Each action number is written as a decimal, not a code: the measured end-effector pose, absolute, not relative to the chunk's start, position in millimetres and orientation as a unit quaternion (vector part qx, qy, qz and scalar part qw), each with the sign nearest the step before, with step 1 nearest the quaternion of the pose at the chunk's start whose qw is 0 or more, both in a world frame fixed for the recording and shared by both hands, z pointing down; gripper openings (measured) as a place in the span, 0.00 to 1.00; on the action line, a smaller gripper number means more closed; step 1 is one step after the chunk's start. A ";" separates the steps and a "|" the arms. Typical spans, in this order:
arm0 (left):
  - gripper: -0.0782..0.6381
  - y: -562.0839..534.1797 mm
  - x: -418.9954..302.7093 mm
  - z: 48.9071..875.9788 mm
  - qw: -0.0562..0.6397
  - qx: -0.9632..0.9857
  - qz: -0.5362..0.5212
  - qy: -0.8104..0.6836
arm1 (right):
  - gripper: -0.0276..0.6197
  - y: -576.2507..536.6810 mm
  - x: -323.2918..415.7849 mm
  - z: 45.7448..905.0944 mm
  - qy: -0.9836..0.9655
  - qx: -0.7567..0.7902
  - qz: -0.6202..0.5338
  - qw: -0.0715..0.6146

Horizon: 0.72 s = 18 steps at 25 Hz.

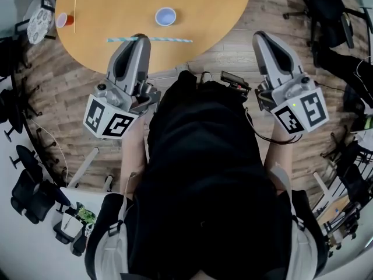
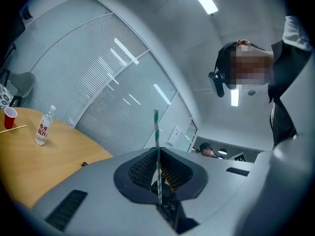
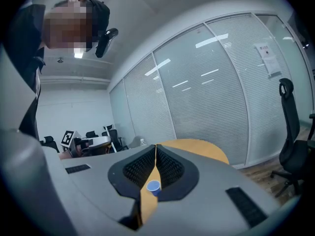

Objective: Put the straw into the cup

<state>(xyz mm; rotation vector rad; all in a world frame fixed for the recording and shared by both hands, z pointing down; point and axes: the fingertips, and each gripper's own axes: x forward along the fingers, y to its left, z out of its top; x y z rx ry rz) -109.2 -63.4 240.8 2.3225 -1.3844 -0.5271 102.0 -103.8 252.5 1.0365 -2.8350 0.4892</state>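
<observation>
Left gripper [image 1: 141, 38]: pinching striped straw [image 1: 169, 39].
Right gripper [image 3: 155, 150]: pressed together, empty.
Risk: thin straw may pivot in the pinch, missing blue cup [image 1: 165, 17].

L gripper [image 1: 140, 38]: jaws clamped on straw [image 1: 172, 39] (held crosswise) | R gripper [image 1: 261, 35]: jaws together, pointing fwd
</observation>
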 end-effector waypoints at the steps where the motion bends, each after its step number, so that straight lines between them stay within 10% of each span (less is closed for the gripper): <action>1: 0.16 -66.7 -116.6 243.3 0.193 0.827 -0.188 -0.493 | 0.07 -106.9 98.1 252.4 -0.924 0.344 0.158 0.042; 18: 0.16 -98.9 -166.5 251.2 0.193 0.843 -0.195 -0.462 | 0.07 -109.6 69.6 255.2 -0.905 0.398 0.142 0.053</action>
